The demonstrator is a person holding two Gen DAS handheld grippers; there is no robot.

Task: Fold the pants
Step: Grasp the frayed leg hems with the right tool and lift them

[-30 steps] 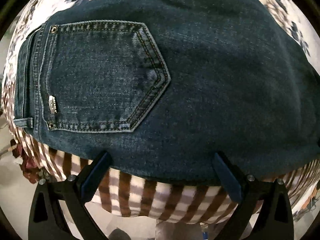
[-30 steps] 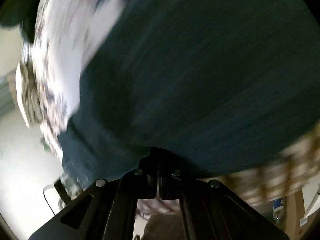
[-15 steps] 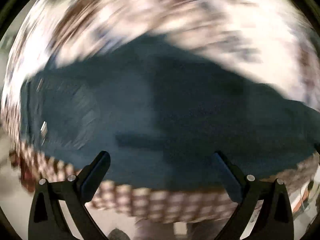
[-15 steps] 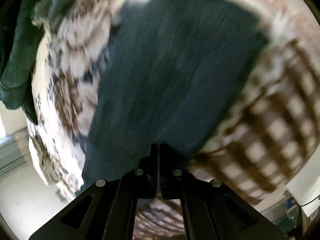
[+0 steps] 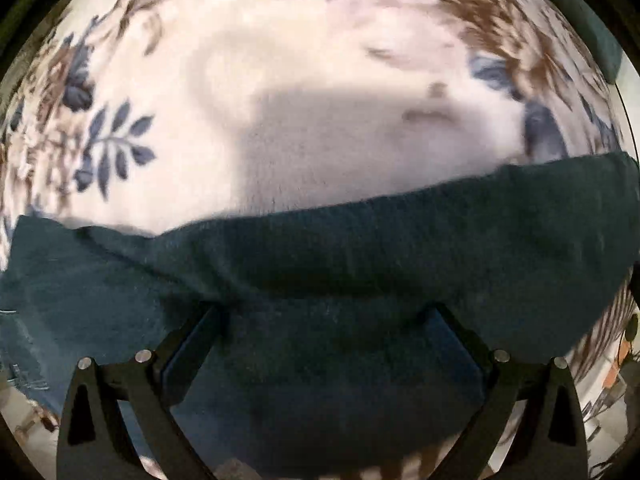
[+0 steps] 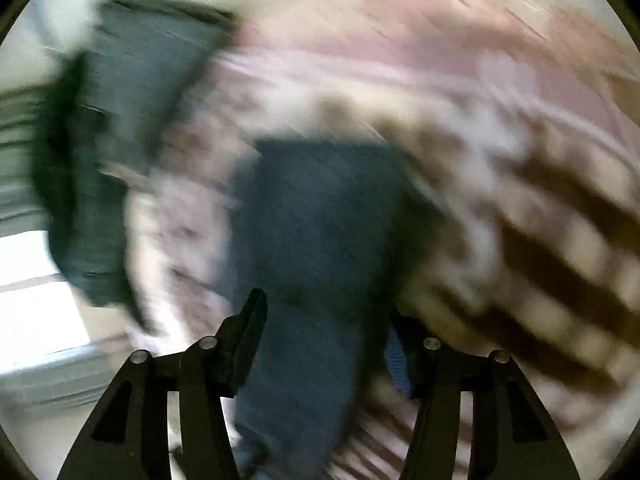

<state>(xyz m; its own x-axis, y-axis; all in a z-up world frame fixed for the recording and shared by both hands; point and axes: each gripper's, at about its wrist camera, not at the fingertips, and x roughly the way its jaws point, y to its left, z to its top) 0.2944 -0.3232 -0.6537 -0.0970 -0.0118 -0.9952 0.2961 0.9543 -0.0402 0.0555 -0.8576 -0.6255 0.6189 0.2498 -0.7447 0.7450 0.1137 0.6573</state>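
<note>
The dark blue jeans (image 5: 340,272) lie folded across the lower half of the left wrist view, on a floral bedspread (image 5: 280,100). My left gripper (image 5: 324,320) is open, its two fingers spread wide over the denim with the cloth between and under them. In the blurred right wrist view the jeans (image 6: 320,220) run from the middle down between the fingers. My right gripper (image 6: 326,312) is open, and the denim lies between its fingers without being pinched.
A brown and white checked blanket (image 6: 540,240) lies to the right of the jeans. A dark green garment (image 6: 100,160) sits at the left in the right wrist view. A pale floor (image 6: 36,300) shows at the lower left.
My right gripper has opened; it was shut on the denim before. My left gripper has moved forward over the jeans, and the back pocket has left its view. Both views are swinging.
</note>
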